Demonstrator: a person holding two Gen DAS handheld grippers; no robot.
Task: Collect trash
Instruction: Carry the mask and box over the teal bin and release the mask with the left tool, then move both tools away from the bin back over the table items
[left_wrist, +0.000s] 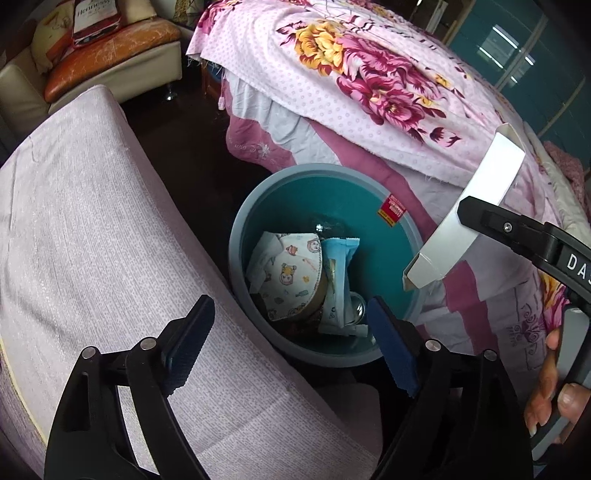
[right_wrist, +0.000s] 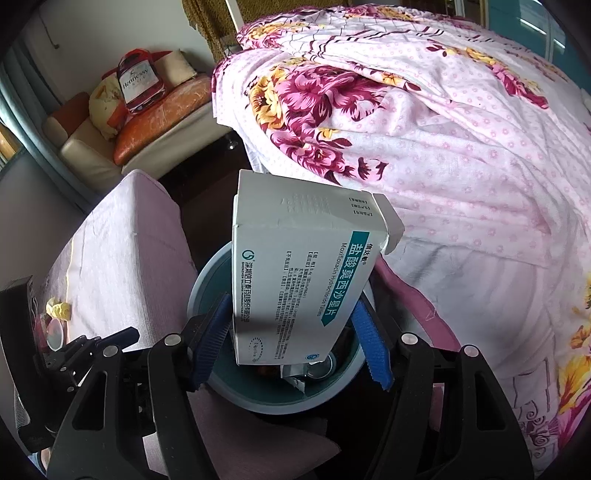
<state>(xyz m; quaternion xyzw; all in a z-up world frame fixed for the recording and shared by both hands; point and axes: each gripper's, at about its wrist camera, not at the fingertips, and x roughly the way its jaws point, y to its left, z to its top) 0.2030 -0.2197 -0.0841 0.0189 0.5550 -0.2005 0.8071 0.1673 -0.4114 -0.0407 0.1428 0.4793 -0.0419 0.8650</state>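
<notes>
Teal round plastic bin (left_wrist: 325, 262) sits below both grippers. The right gripper (right_wrist: 291, 332) clamps a white cardboard medicine box (right_wrist: 295, 273) above its rim; the left gripper (left_wrist: 291, 328) gapes empty. Released off-centre, the box could tumble outside.

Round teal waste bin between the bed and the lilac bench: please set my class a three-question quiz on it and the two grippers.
1. True or false: the left gripper has something between its jaws.
2. What does the right gripper hold? A) white cardboard medicine box B) glass bottle C) cartoon-print face mask
3. Fill in: the box hangs above the ____.

Key
1. False: the jaws stand open with nothing between them, over the round teal waste bin.
2. A: the white cardboard medicine box is clamped between the blue pads.
3. Bin; a cartoon-print face mask already lies inside.
</notes>
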